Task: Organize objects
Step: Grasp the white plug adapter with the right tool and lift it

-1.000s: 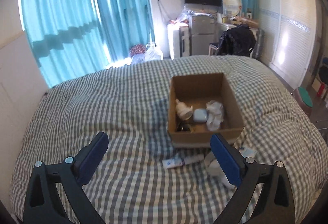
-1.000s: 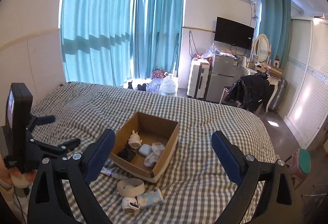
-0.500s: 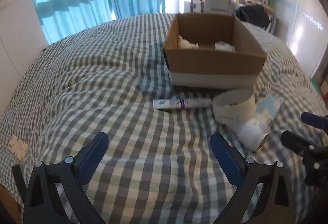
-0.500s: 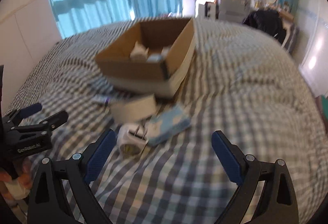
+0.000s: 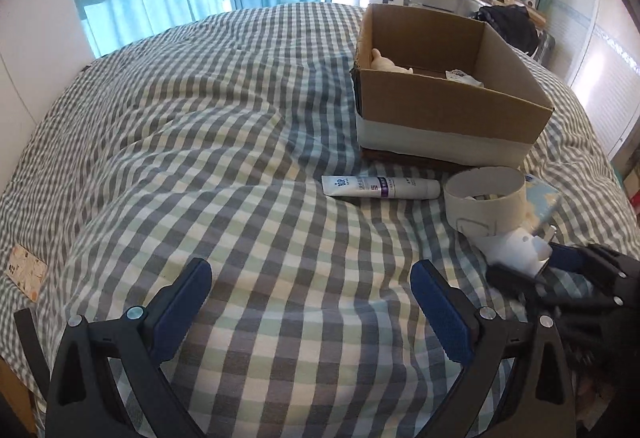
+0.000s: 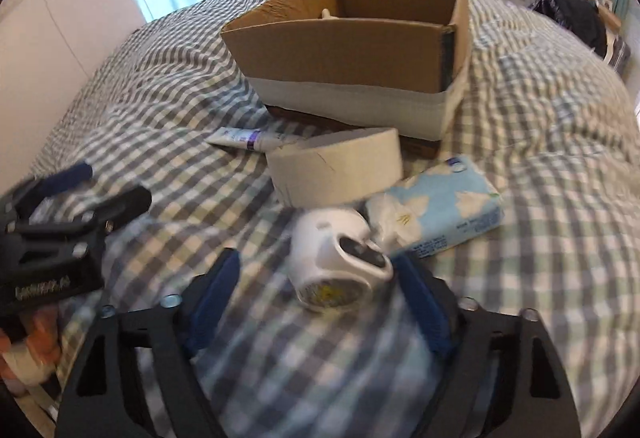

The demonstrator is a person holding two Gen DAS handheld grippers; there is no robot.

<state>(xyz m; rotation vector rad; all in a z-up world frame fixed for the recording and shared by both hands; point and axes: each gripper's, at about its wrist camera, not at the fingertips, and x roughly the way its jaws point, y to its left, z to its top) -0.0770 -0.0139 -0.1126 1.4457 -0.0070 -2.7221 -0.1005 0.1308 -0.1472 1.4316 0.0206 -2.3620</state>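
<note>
Checked green, grey and white cloth covers the bed (image 5: 224,165) where all my things sit. My left tongs (image 5: 311,300) hang wide open over a bare patch of the cover, with nothing between the blue pads (image 5: 438,312). My right tongs (image 6: 316,302) are open too, and the little white plug thing (image 6: 332,258) lies on its side between their two blue pads, not squeezed yet. It is a bit blurry, so I cannot tell if a pad touches it.

Just behind the plug thing stands a roll of wide white tape (image 6: 336,165). A blue and white pack of tissues (image 6: 444,209) lies next to it on the right, touching the plug thing. A white tube of cream (image 5: 380,186) with a purple band lies flat to the left of the tape, just in front of the brown cardboard box (image 5: 452,105). The box is open on top, and I can see a small cream toy (image 5: 386,62) and something white and crinkly (image 5: 462,75) poking up inside.
</note>
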